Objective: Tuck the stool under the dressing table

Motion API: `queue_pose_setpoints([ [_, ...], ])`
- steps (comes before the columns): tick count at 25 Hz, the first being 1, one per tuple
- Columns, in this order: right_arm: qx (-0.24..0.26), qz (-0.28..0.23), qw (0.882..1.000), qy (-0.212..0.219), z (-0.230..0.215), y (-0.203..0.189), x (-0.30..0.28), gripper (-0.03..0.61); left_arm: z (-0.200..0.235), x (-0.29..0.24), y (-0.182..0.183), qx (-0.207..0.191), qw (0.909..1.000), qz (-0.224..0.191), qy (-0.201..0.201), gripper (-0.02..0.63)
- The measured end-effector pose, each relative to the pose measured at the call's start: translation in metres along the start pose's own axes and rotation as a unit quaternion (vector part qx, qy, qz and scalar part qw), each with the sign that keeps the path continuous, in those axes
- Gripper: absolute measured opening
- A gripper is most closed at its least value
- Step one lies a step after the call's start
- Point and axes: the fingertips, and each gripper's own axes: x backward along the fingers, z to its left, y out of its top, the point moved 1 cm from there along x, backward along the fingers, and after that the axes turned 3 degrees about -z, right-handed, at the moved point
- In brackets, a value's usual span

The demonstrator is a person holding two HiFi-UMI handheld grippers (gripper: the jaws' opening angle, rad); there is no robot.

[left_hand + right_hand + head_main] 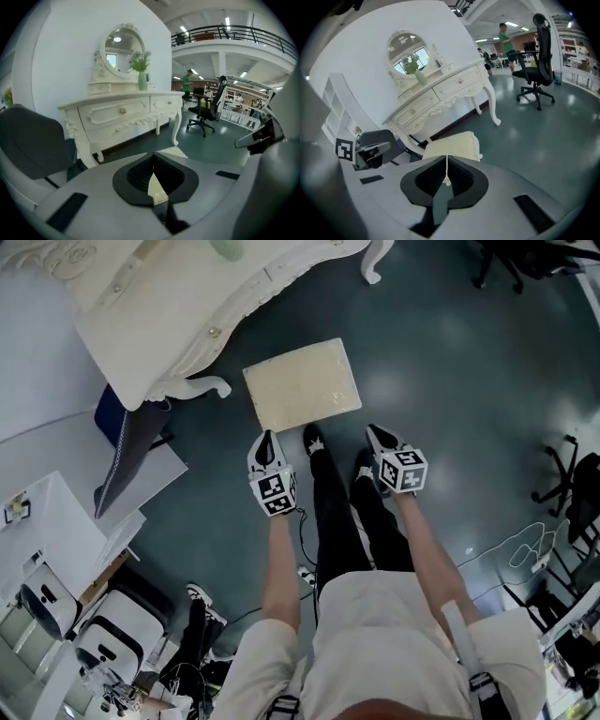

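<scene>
Overhead, left tool [267, 441] and right tool [380, 436] both closed, empty, near stool [302, 383], vase [142, 81] holding flowers [139, 58].

Stool [303, 384], cream, square padded seat, upright on the dark floor, standing just outside the dressing table [169, 315], white, carved, curved legs, oval mirror on top, against the wall

L claw [153, 155] jaws together, nothing held; stool [177, 151] just ahead, dressing table [122, 112] beyond (w/ mirror [123, 47]).
</scene>
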Motion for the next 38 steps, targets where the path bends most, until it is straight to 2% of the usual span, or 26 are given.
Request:
queue_pose_setpoints([
  [4,-0.010,0.028,1.000,-0.005,-0.015,-0.037,-0.023,0.044,-0.021,-0.041,-0.046,0.007,0.9990,0.041,-0.014,0.015],
  [8,0.010,0.027,0.999,-0.023,-0.021,-0.055,-0.067,0.044,-0.038,-0.070,-0.090,0.020,0.9959,0.073,-0.050,0.015],
  [10,0.024,0.028,0.999,-0.013,-0.021,-0.062,-0.082,0.044,-0.051,-0.077,-0.113,0.026,0.9942,0.084,-0.061,0.015],
  [13,0.017,0.038,0.999,0.011,-0.026,-0.074,-0.107,0.044,-0.069,-0.096,-0.138,0.025,0.9921,0.096,-0.077,0.015],
  [15,0.024,0.042,0.999,0.018,-0.031,-0.082,-0.124,0.044,-0.073,-0.109,-0.151,0.031,0.9912,0.101,-0.080,0.015],
  [19,0.071,0.037,0.997,0.011,-0.036,-0.099,-0.149,0.044,-0.070,-0.122,-0.172,0.022,0.9891,0.120,-0.083,0.015],
  [22,0.067,0.037,0.997,0.005,-0.038,-0.114,-0.162,0.044,-0.062,-0.125,-0.191,0.022,0.9858,0.147,-0.079,0.015],
  [30,0.059,0.055,0.996,-0.038,-0.049,-0.122,-0.192,0.044,-0.058,-0.133,-0.203,0.059,0.9792,0.169,-0.096,0.015],
  [33,0.062,0.053,0.996,-0.042,-0.051,-0.122,-0.197,0.044,-0.059,-0.135,-0.204,0.056,0.9758,0.183,-0.106,0.015],
  [38,0.067,0.039,0.996,-0.045,-0.052,-0.115,-0.201,0.044,-0.057,-0.142,-0.199,0.062,0.9747,0.179,-0.119,0.015],
])
